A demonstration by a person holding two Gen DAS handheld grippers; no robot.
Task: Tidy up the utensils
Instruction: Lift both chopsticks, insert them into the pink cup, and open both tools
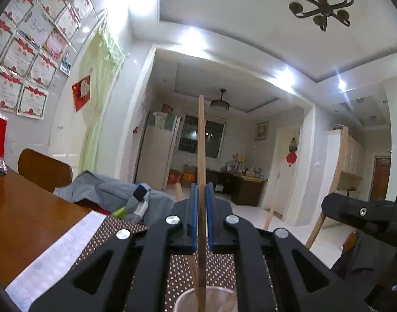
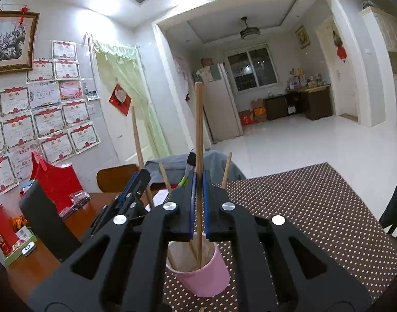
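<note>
My left gripper is shut on a wooden chopstick that stands upright, its lower end in the pink cup below. My right gripper is shut on another upright chopstick, its lower end inside the pink cup on the dotted brown mat. Several more chopsticks lean in that cup. The left gripper also shows in the right wrist view, just left of the cup, and the right gripper shows in the left wrist view.
A wooden table carries the mat. Red boxes and small items lie at the left. A chair with grey clothing stands behind. A dark object stands left of the cup.
</note>
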